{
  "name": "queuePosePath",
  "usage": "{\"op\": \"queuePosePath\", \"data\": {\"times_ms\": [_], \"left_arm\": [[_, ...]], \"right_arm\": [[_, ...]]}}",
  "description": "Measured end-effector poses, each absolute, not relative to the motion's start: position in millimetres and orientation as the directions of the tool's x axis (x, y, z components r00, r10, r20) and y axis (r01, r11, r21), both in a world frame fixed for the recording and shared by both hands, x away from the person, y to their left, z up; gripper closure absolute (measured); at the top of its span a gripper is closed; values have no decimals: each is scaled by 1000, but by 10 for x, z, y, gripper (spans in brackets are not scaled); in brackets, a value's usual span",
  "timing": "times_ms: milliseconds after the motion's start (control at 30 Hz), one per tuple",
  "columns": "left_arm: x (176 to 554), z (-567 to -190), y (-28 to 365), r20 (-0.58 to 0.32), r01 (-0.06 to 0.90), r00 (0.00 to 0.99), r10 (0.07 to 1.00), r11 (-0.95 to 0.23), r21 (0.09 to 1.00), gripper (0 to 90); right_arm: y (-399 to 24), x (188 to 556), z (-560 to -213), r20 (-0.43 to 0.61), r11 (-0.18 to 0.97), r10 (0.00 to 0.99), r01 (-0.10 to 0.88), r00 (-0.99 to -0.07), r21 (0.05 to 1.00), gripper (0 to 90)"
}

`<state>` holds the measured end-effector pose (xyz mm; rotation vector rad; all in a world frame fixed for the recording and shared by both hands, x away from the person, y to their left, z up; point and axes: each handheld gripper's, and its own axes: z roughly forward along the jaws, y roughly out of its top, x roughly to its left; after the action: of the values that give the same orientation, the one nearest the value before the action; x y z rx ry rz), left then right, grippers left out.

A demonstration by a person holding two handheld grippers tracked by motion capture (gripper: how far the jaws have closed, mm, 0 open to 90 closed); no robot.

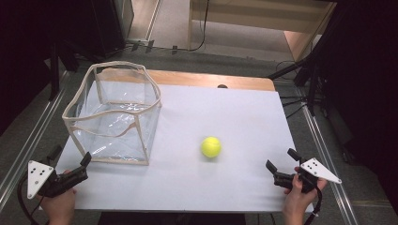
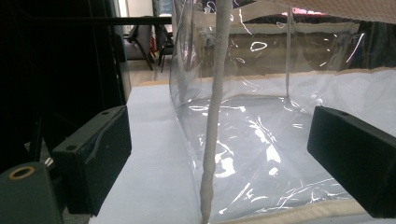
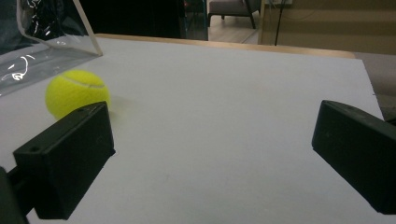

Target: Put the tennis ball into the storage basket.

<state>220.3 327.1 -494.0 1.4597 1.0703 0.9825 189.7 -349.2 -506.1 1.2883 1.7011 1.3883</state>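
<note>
The ball [image 1: 211, 146] lies forward-left of the right gripper [image 1: 281, 165] — the nearer one; the left gripper [image 1: 70, 162] faces the bin [image 1: 112, 112]. Both are released, holding nothing.

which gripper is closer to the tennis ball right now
Right. The right gripper sits open at the table's near right edge, with the tennis ball ahead to its left. The left gripper is open at the clear bin's near corner, farther away.

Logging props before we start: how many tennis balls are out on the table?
1. The tennis ball lies on the white table, right of the clear bag and apart from it. The bag looks empty, and nothing seems hidden.
</note>
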Motion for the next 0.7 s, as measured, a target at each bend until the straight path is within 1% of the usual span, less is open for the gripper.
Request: {"op": "queuePosePath", "data": {"times_ms": [300,433,567,700], "left_arm": [[2191,-4944,3261,53,115,272,961,-87,990,68],[2192,-4946,3253,65,114,275,959,-99,988,68],[2183,-4950,3245,71,114,274,959,-105,988,68],[2184,-4950,3238,80,115,273,959,-115,987,67]], "right_arm": [[-3317,1998,-4919,83,60,914,333,-397,941,0],[-3200,2072,-4844,72,91,907,361,-414,928,0],[-3067,2147,-4773,45,144,888,367,-459,919,0],[-2974,2221,-4724,50,159,871,378,-488,912,0]]}}
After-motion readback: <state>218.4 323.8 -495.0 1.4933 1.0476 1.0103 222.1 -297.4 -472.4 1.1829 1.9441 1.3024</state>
